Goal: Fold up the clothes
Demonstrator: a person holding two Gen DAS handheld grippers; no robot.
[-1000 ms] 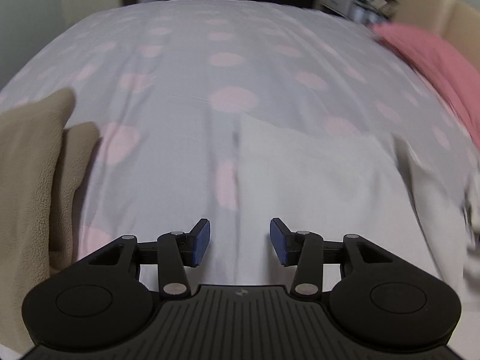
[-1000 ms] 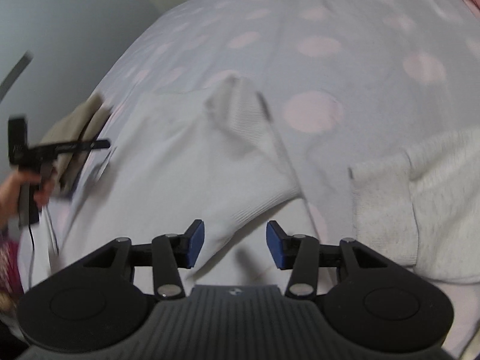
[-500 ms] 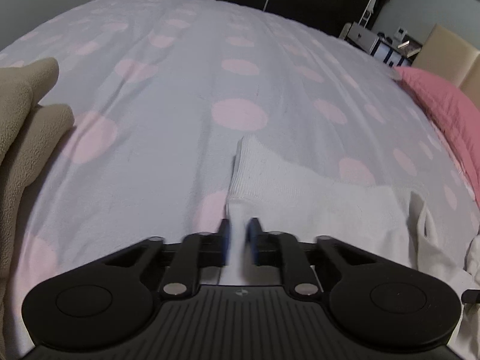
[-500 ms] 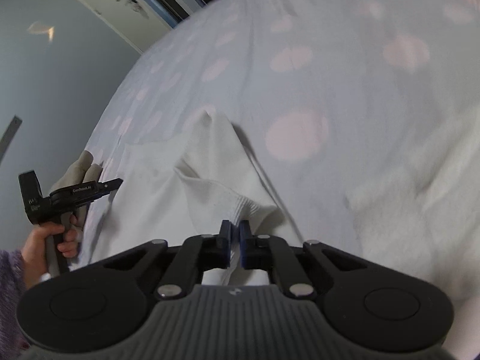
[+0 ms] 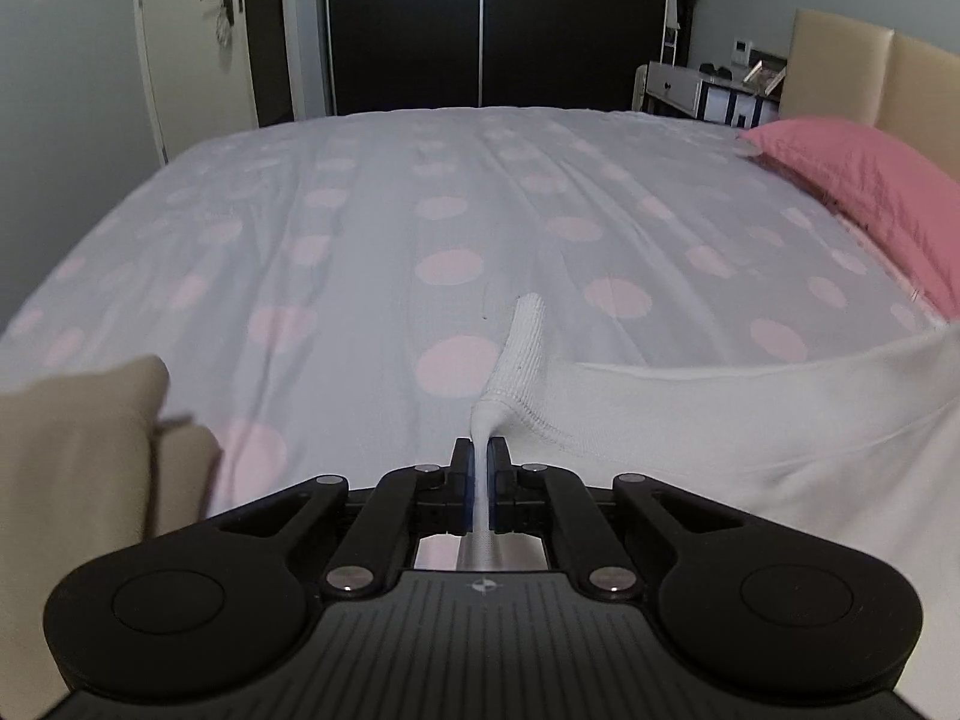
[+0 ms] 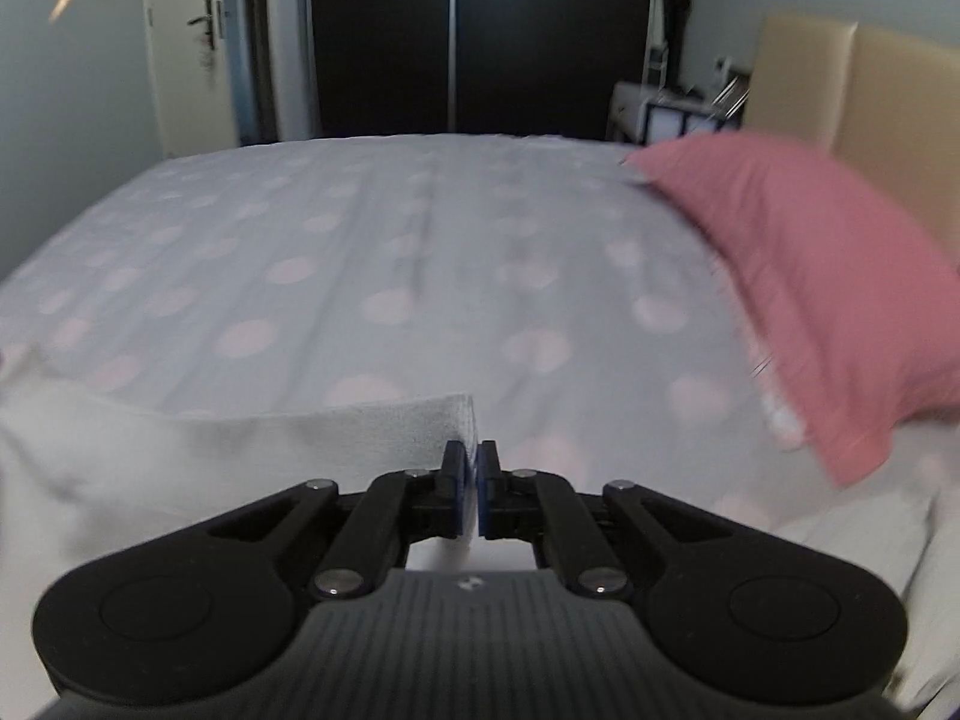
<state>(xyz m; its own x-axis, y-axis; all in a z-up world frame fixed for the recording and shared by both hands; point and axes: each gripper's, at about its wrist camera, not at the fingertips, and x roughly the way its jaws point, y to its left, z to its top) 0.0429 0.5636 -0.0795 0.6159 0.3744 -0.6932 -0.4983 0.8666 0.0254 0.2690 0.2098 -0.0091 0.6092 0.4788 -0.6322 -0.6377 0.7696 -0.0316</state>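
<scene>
Pinching a ribbed hem corner of the white top (image 5: 690,420), the left gripper (image 5: 479,468) has its jaws closed on the fabric, a thin strip of cloth showing between the blue pads. To the gripper's left, at the near edge of the bed (image 5: 360,252), lies a beige garment (image 5: 72,450), apart from the top. From the grip the ribbed hem stands up in a narrow ridge, and the rest of the top spreads away to the right, lifted off the dotted sheet along its upper edge. Farther right a pink pillow (image 5: 870,192) rests against the beige headboard (image 5: 870,72).

In the right wrist view, the top (image 6: 210,456) stretches in from the left, its ribbed edge ending at the right gripper (image 6: 471,480). That gripper's jaws are also drawn nearly together, clamping the hem corner between them. Right of it lie the dotted sheet, then the pillow (image 6: 810,300), blurred, and more white cloth (image 6: 888,540) at the lower right edge; what it belongs to is unclear.
</scene>
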